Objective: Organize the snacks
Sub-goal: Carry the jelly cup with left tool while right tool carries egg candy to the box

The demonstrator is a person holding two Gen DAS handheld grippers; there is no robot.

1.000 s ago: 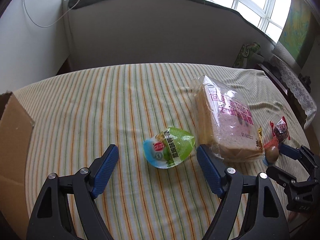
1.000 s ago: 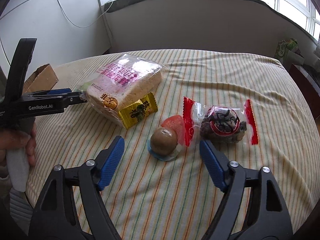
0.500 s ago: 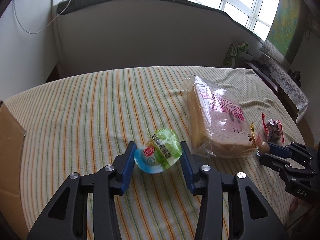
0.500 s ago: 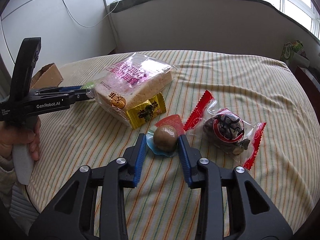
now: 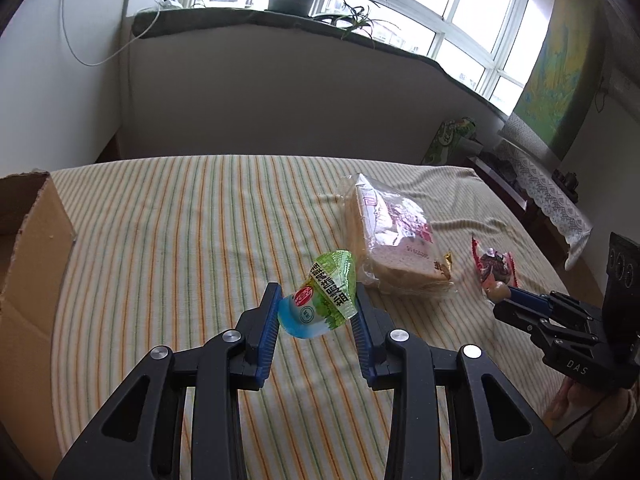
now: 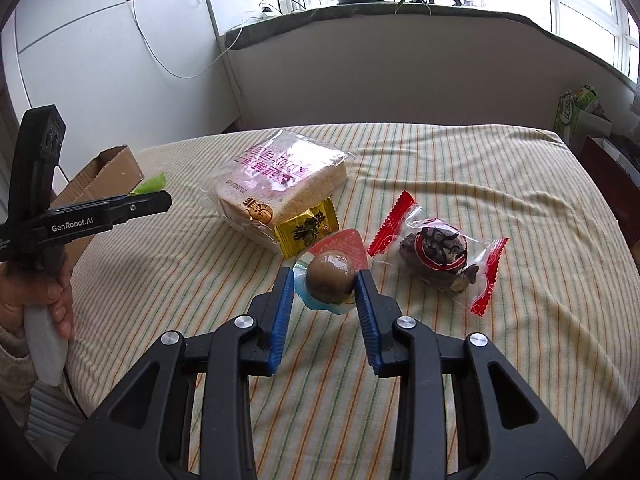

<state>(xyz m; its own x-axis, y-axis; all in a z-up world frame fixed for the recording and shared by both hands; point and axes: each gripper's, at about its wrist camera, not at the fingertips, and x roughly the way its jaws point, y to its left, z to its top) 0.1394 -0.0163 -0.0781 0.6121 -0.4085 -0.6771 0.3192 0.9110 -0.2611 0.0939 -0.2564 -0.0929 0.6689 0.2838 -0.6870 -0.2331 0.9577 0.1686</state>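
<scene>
Between my left gripper's (image 5: pixel 316 312) blue pads sits the green-and-blue plastic jelly cup (image 5: pixel 320 304), pinched firmly; my right gripper (image 6: pixel 325 286) clamps the brown vacuum-packed egg (image 6: pixel 330 278). Both jaws are narrowed. I should lift gently, keeping grips level, toward the cardboard box (image 5: pixel 28 248) far left.

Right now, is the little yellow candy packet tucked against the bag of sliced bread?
Yes, the small yellow candy packet lies right against the front edge of the clear plastic bag of sliced bread on the striped cloth.
</scene>
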